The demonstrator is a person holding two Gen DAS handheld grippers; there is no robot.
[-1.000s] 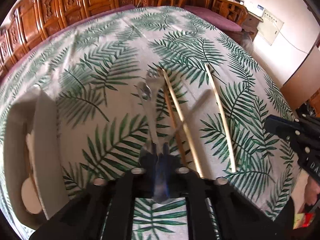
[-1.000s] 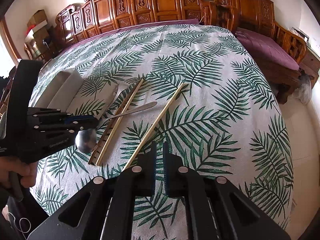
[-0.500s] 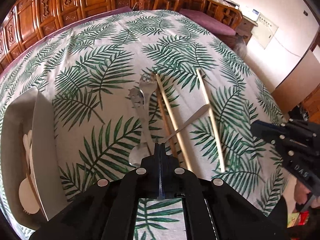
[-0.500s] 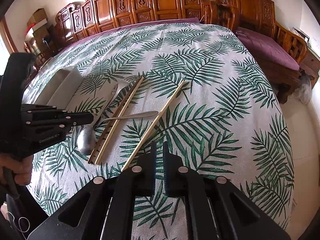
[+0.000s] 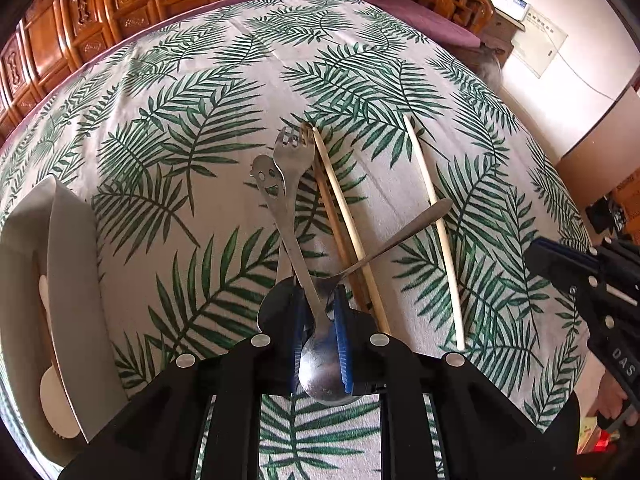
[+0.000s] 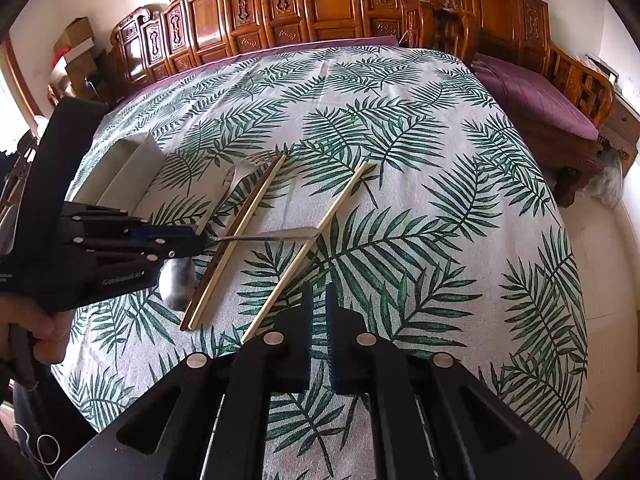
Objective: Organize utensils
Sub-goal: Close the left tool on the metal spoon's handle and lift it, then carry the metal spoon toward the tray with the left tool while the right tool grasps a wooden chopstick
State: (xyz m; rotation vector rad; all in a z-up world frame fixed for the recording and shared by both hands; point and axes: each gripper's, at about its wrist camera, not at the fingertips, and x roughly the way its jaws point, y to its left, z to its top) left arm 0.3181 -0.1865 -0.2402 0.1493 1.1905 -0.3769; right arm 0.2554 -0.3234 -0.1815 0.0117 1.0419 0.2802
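My left gripper (image 5: pixel 319 300) is open, its blue-padded fingers straddling the bowl of a steel spoon (image 5: pixel 326 368) whose handle (image 5: pixel 416 224) lies across the chopsticks. A steel fork (image 5: pixel 294 184) with a smiley cut-out handle lies next to it, crossing between the fingers. A pair of chopsticks (image 5: pixel 344 224) lies beside the fork, and a single chopstick (image 5: pixel 434 224) lies further right. In the right wrist view the left gripper (image 6: pixel 200 240) hovers over the spoon (image 6: pixel 178 280). My right gripper (image 6: pixel 317 300) is shut and empty, above the cloth near the single chopstick (image 6: pixel 308 248).
A grey utensil tray (image 5: pixel 68 280) with pale utensils inside sits at the table's left edge; it also shows in the right wrist view (image 6: pixel 124 172). The round table has a palm-leaf cloth (image 5: pixel 200 120). Carved wooden chairs (image 6: pixel 320 4) ring the far side.
My left gripper was shut on the spoon a second ago, has set it down on the cloth and has opened around its bowl. The right gripper has stayed still.
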